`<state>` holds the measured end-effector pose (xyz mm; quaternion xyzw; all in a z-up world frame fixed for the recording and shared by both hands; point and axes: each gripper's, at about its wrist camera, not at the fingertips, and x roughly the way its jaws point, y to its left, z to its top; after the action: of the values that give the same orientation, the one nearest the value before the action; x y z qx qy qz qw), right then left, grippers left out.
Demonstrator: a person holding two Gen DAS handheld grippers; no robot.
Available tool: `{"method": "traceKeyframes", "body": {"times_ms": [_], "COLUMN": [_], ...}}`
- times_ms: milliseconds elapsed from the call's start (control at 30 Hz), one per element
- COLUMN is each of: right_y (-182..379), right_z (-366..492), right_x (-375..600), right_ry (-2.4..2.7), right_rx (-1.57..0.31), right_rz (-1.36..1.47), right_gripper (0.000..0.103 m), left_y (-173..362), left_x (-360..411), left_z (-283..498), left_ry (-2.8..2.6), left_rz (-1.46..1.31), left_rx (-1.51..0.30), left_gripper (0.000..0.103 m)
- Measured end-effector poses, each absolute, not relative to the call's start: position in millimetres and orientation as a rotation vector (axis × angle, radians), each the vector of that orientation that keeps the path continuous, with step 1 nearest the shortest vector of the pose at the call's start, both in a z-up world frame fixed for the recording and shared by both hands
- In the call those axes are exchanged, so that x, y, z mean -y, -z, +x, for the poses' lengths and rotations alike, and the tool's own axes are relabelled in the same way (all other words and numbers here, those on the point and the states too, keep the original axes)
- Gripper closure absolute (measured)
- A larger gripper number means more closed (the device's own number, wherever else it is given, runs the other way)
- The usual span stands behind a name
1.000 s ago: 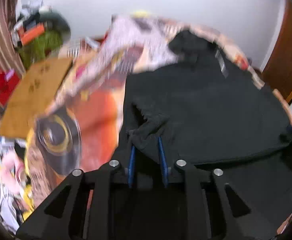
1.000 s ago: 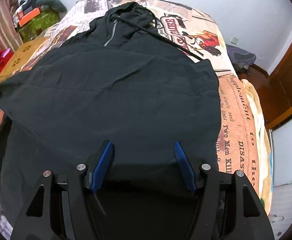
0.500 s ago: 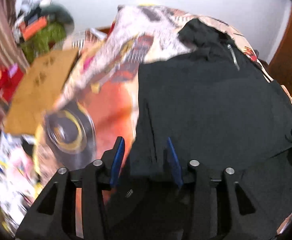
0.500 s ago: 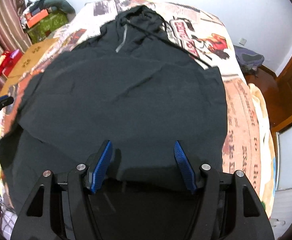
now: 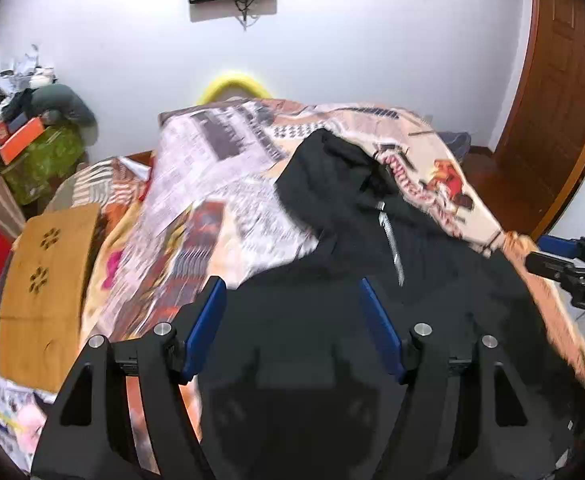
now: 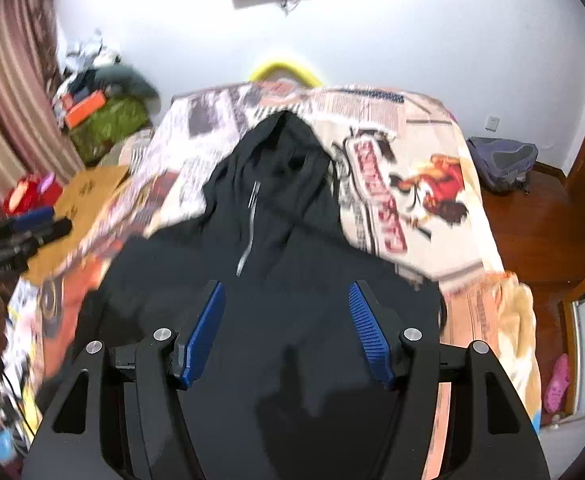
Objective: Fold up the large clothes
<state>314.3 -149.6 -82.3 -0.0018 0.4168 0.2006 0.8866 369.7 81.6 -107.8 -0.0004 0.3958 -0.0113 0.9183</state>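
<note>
A black zip hoodie [image 5: 372,280] lies flat on the bed, hood toward the far wall, silver zipper showing; it also fills the right wrist view [image 6: 276,264]. My left gripper [image 5: 292,292] is open and empty, held above the hoodie's left part. My right gripper [image 6: 286,296] is open and empty above the hoodie's middle. Each gripper shows at the edge of the other's view: the right one [image 5: 564,268] at far right, the left one [image 6: 24,232] at far left.
The bed has a newspaper-and-cartoon print cover [image 6: 404,184]. A wooden stool or board [image 5: 44,280] stands left of the bed. Cluttered green boxes [image 5: 36,152] sit in the left corner, a backpack [image 6: 504,164] on the floor at right, a wooden door [image 5: 564,100] beyond.
My left gripper let go of the black fabric it pinched and opened wide. Both grippers rose and tilted up, so the far wall now shows. The hoodie's sides lie folded in narrower.
</note>
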Motion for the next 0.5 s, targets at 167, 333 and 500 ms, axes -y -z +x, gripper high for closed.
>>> {"method": "traceKeyframes", "body": {"times_ms": [167, 333, 500], "right_y": [90, 113, 143], "right_z": [373, 434, 484], "right_x": [147, 130, 108], "right_ry": [-0.383, -0.334, -0.324], "right_rx": [-0.874, -0.931, -0.973], "right_rz": [0.081, 0.082, 0.111], "right_gripper": [0.043, 0.042, 0.043], "left_y": [118, 148, 179], "left_x": [-69, -63, -59], "left_z": [434, 505, 553], "left_ry": [0.039, -0.053, -0.058], "left_rz": [-0.026, -0.07, -0.097], "left_rx": [-0.824, -0.886, -0.92], "left_gripper": [0.035, 0.035, 0.035]}}
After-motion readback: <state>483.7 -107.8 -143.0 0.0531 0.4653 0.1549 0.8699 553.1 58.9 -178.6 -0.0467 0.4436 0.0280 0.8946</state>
